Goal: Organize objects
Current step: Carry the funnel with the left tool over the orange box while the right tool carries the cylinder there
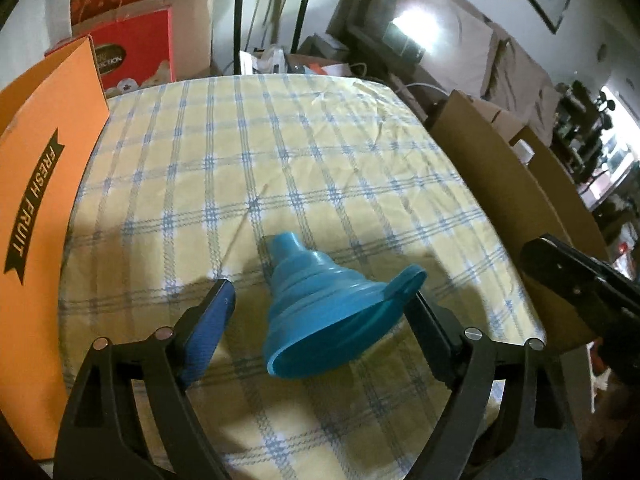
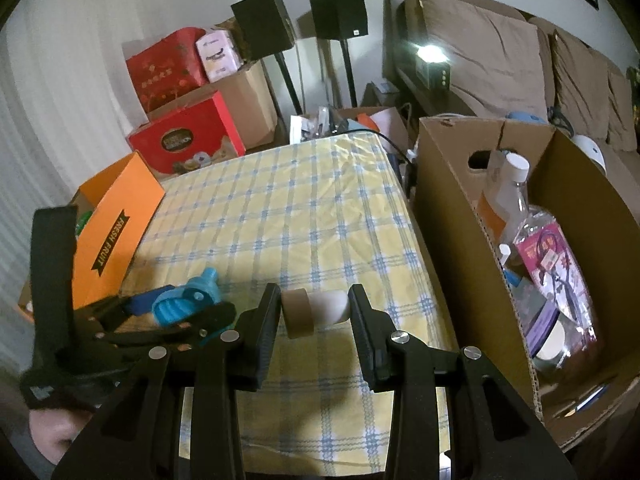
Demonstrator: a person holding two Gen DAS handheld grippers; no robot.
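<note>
On the yellow checked tablecloth (image 1: 280, 152), a blue funnel (image 1: 332, 308) is bracketed by the left gripper (image 1: 320, 304), fingers apart, while a small brown-and-white object (image 2: 314, 312) is clamped by the right gripper (image 2: 314, 308), so the loosely bracketed funnel could be knocked aside.

One funnel (image 1: 320, 304), two speakers (image 2: 264, 26), three red boxes (image 2: 188, 140).
</note>
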